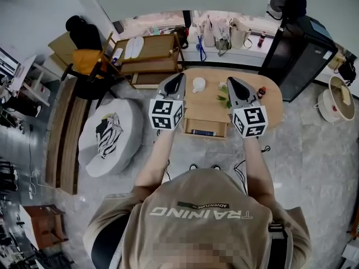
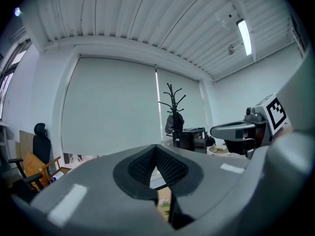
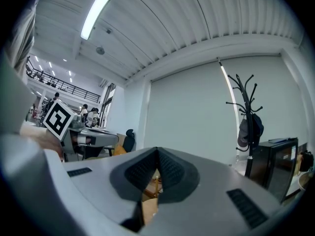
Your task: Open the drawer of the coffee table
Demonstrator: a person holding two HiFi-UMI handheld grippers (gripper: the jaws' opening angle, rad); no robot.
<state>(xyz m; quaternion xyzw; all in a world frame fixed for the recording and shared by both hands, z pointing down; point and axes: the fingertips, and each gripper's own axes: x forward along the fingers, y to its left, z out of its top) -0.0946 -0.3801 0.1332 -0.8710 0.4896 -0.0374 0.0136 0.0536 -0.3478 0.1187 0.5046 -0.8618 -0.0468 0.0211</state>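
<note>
Because both sets of jaws are pressed together tip to tip with nothing between them, neither tool has hold of anything: the grey left gripper (image 1: 178, 80) and the grey right gripper (image 1: 231, 82) are each held level in front of the person, over the oval light-wood coffee table (image 1: 207, 104) and touching nothing on it. Between the two, at the table's near edge, the shallow wooden drawer (image 1: 206, 124) already stands pulled out toward the person, with a flat dark object (image 1: 202, 132) lying along its front. By my reading the opening step is as good as done. If the drawer is meant to come out further, the next move would call for lowering one gripper to the drawer's front lip, parting its jaws there, and drawing straight back from the near edge. Toward the far edge stand a white ceramic cup (image 1: 198, 84) and a small green leafy plant (image 1: 224, 98), both clear of the drawer. Readable writing is scarce: the person's tan T-shirt (image 1: 196, 228) shows "TRAINING" in large letters and "ADVENTURE" on a small dark patch, both upside down in the head view. The marker cubes carry only black-and-white square patterns.
</note>
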